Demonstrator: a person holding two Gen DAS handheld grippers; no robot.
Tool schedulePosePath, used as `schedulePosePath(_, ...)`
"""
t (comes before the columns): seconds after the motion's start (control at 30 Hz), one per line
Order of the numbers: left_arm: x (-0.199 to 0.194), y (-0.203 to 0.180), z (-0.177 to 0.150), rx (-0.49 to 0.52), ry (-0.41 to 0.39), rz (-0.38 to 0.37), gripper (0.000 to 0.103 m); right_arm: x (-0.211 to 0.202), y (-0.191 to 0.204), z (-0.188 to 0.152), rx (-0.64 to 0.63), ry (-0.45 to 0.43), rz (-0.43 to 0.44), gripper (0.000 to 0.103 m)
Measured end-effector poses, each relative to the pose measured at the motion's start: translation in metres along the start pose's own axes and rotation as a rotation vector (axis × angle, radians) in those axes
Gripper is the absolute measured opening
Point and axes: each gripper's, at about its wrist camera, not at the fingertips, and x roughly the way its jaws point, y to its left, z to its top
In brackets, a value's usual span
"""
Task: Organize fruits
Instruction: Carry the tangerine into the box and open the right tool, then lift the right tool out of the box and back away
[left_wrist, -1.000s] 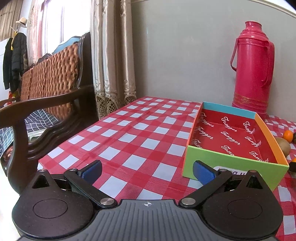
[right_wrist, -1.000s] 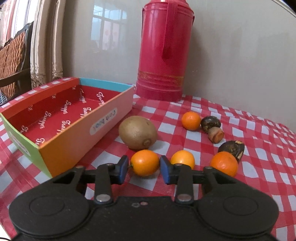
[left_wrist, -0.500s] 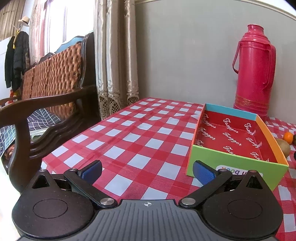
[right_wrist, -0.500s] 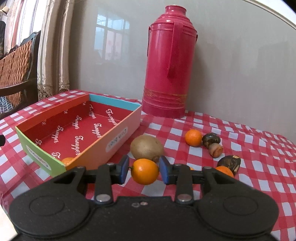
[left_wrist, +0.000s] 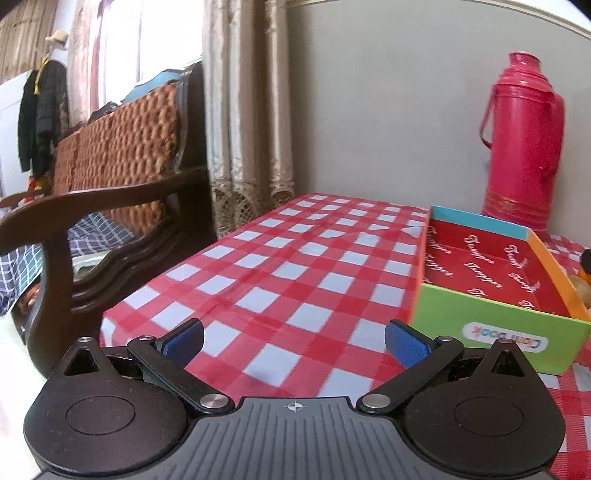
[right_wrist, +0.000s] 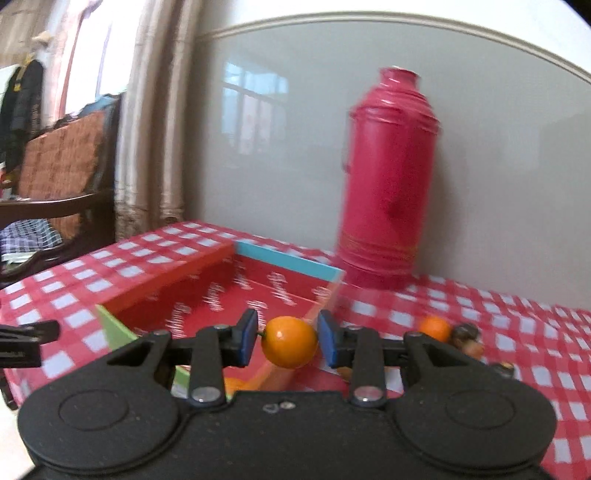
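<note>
Right gripper (right_wrist: 288, 341) clamps a small orange fruit (right_wrist: 289, 342) above the box (right_wrist: 173, 280).
Left gripper (left_wrist: 294, 338), jaws wide and holding nothing, sits beside the box; another orange (right_wrist: 232, 384) apparently lies inside.

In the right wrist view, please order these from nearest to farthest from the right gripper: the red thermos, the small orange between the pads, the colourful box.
1. Small orange: gripped in the right gripper.
2. Colourful box: just beyond, lower left.
3. Red thermos: farthest, behind the box, by the wall.
</note>
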Motion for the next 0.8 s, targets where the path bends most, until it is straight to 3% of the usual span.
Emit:
schedulePosePath(0.37, 0.002, 0.03, -0.006, -0.02, 0.015, 0.043, 0.103, 0.024, 0.042, 0.002, -0.025, 0.024, 0.055, 0.027)
schedulePosePath(0.6, 0.001, 0.038, -0.008, -0.037, 0.015, 0.039, 0.103, 0.024, 0.045, -0.002, -0.018, 0.022, 0.04, 0.044)
schedulePosePath(0.8, 0.0, 0.032, -0.007, -0.029, 0.008, 0.025, 0.103, 0.021, 0.037, -0.003, -0.011, 0.028, 0.022, 0.045)
